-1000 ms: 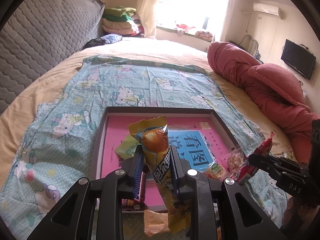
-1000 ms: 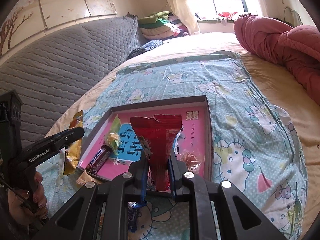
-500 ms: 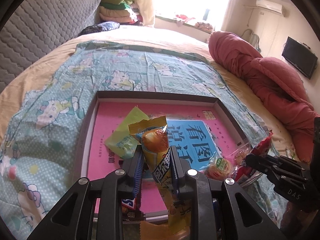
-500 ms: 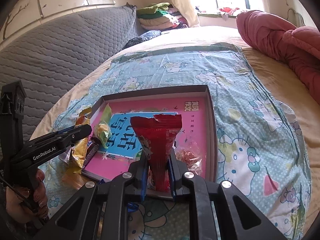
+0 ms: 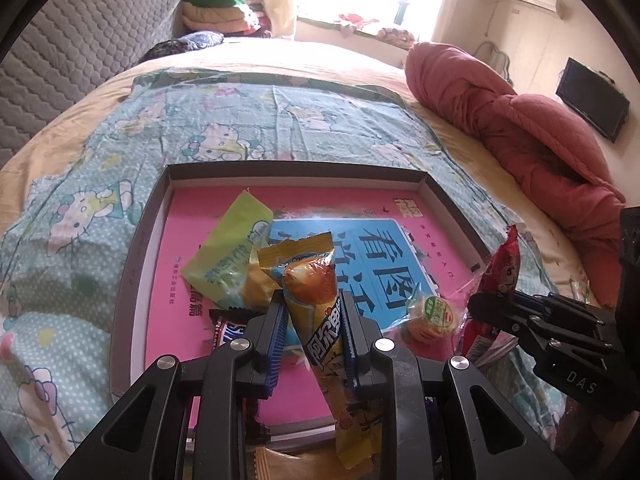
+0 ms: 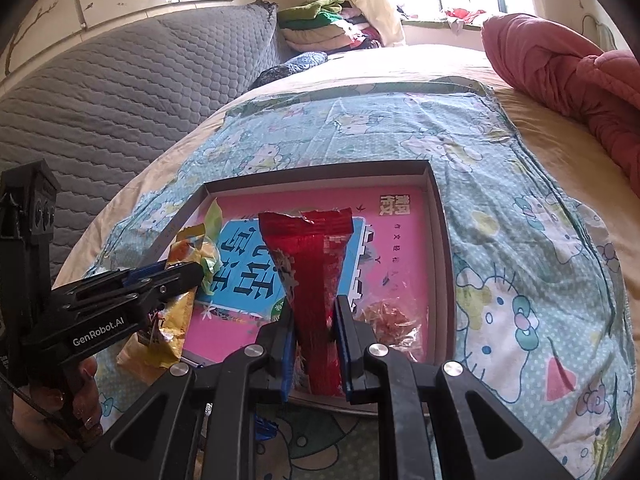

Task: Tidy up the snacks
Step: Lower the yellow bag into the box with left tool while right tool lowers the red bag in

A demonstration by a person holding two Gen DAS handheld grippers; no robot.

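A shallow cardboard box with a pink and blue printed bottom lies on the bed; it also shows in the right wrist view. My left gripper is shut on a yellow snack packet, held over the box's near half. My right gripper is shut on a red snack packet, held over the box's near edge. In the box lie a green packet, a Snickers bar, a round green-labelled sweet and a clear bag of brown snacks.
A Hello Kitty sheet covers the bed under the box. A red quilt lies at the right. A grey padded headboard and folded clothes stand behind. An orange packet lies just before the box's near edge.
Both grippers have moved forward and lower over the box, each still holding its packet. The box now looks larger and nearer in both views.
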